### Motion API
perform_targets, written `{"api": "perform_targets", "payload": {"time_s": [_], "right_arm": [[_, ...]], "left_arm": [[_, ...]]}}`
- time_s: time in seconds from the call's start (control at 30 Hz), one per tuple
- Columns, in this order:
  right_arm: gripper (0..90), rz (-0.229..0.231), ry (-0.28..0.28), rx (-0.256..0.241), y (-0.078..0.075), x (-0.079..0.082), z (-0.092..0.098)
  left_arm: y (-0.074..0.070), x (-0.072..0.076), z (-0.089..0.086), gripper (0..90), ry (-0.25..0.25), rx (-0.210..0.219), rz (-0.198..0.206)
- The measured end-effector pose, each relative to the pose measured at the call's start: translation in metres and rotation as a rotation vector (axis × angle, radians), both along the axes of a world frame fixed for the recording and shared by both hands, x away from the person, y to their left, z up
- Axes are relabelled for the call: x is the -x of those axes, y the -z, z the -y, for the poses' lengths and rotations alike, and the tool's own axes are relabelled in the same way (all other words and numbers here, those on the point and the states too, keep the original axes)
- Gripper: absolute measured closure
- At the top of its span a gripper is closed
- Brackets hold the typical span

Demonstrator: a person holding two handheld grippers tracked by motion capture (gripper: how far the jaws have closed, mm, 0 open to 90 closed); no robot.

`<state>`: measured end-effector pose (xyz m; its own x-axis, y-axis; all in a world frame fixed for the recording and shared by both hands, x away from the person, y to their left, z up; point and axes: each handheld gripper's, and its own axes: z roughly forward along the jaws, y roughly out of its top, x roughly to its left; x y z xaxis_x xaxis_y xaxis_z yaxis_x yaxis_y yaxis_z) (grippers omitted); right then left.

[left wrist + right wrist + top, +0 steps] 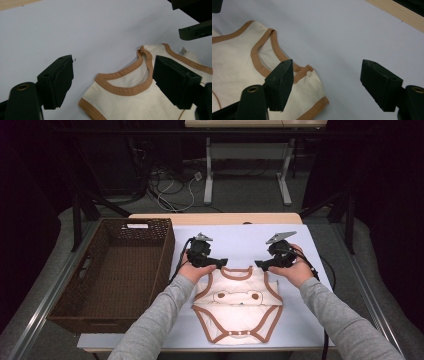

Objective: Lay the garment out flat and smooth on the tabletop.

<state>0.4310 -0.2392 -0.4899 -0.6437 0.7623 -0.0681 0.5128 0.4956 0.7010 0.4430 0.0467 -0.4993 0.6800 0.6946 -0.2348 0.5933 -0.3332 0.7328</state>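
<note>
A brown woven basket [112, 270] sits along the left edge of the table [300, 320], its long side running from the near edge toward the far one. Just beside it, on the table's pale sheet, the left gripper [220, 262] hangs at the left shoulder of a cream baby bodysuit [238, 305] trimmed in brown. In the left gripper view its jaws stand wide apart and hold nothing: one jaw is over bare sheet, the other over the cloth near the neckline, with the shoulder strap [143, 53] lying in the gap between them. The bodysuit lies flat near the middle of the near edge, neck opening toward the far edge and snap crotch toward the person, a small bear drawing [238, 296] on its chest. At its right shoulder the right gripper [260, 265] hangs with its jaws likewise spread wide and empty; in the right gripper view one jaw is over the strap by a small white snap [309, 74] and the other is over bare sheet, well apart from the cloth.
</note>
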Motion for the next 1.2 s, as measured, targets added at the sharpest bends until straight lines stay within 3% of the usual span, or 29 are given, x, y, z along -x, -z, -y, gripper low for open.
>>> {"api": "perform_targets", "payload": {"time_s": [0.13,0.33,0.43,0.5,0.67,0.9,1.2], "right_arm": [[32.5,-0.027,0.004,0.01,0.005,-0.005,0.001],[40.5,-0.028,-0.011,0.008,0.011,-0.01,0.0],[44.6,-0.049,-0.022,0.017,0.014,-0.011,-0.002],[45.9,-0.043,-0.034,0.018,0.017,-0.012,-0.004],[46.9,-0.045,-0.037,0.027,0.018,-0.011,-0.008],[46.7,-0.026,-0.019,0.04,0.018,-0.012,-0.008],[49.9,-0.043,0.012,0.026,0.017,-0.012,-0.005]], "left_arm": [[0.006,-0.006,0.002,24.0,0.014,-0.026,0.011],[0.014,-0.014,0.006,34.5,0.012,-0.077,0.018],[0.02,-0.018,0.007,39.2,0.016,-0.111,0.003],[0.024,-0.02,0.006,43.8,0.028,-0.136,-0.013],[0.027,-0.022,0.003,48.2,0.045,-0.194,0.007],[0.035,-0.024,0.001,59.6,0.018,-0.168,-0.077],[0.043,-0.026,-0.001,65.8,0.011,-0.217,-0.131]]}}
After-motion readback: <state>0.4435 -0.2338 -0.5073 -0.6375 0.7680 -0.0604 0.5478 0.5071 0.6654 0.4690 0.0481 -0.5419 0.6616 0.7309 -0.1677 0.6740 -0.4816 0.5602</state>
